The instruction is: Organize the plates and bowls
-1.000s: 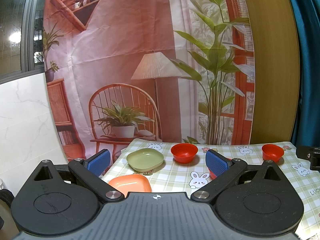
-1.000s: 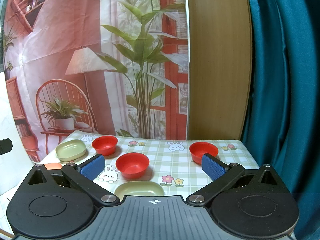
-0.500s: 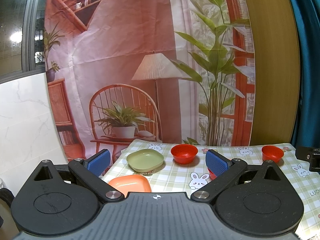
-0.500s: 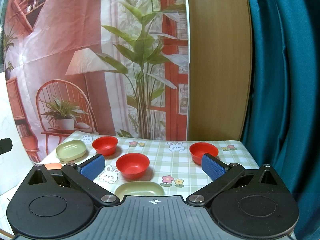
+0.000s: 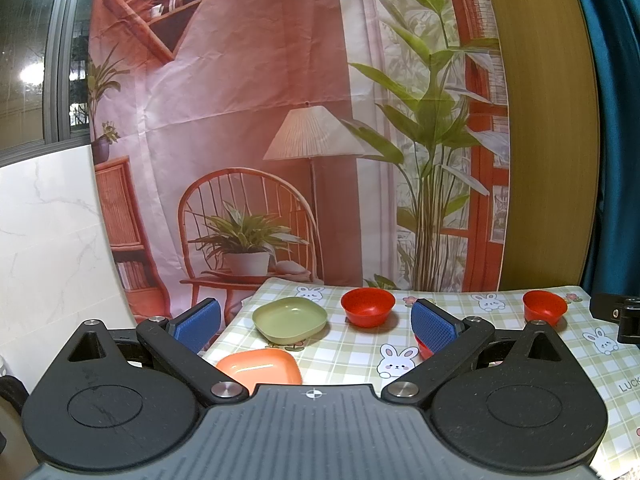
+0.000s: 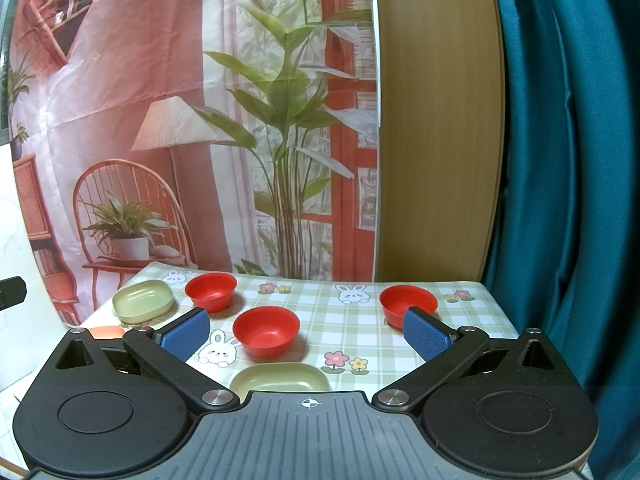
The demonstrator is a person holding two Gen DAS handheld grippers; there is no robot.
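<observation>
- The left gripper (image 5: 316, 322) is hovering above the near left part of the table (image 5: 352, 344), its blue-padded jaws standing wide apart and holding nothing.
- The right gripper (image 6: 306, 330) is hovering above the near right part of the same table, its jaws likewise spread apart and empty.
- An orange plate (image 5: 260, 366) is lying at the near left edge, just in front of the left gripper.
- A green plate (image 5: 290, 318) is sitting farther back on the left, and a red bowl (image 5: 368, 306) is sitting just right of it.
- A middle red bowl (image 6: 266, 330) is resting near the table's centre, between the right gripper's pads in that view.
- A second green plate (image 6: 280, 378) is lying near, directly below the right gripper's body and partly hidden by it.
- A right red bowl (image 6: 408, 304) is standing toward the right side, partly behind the right blue pad.
- A checked tablecloth with rabbits and flowers (image 6: 348, 344) is covering the table.
</observation>
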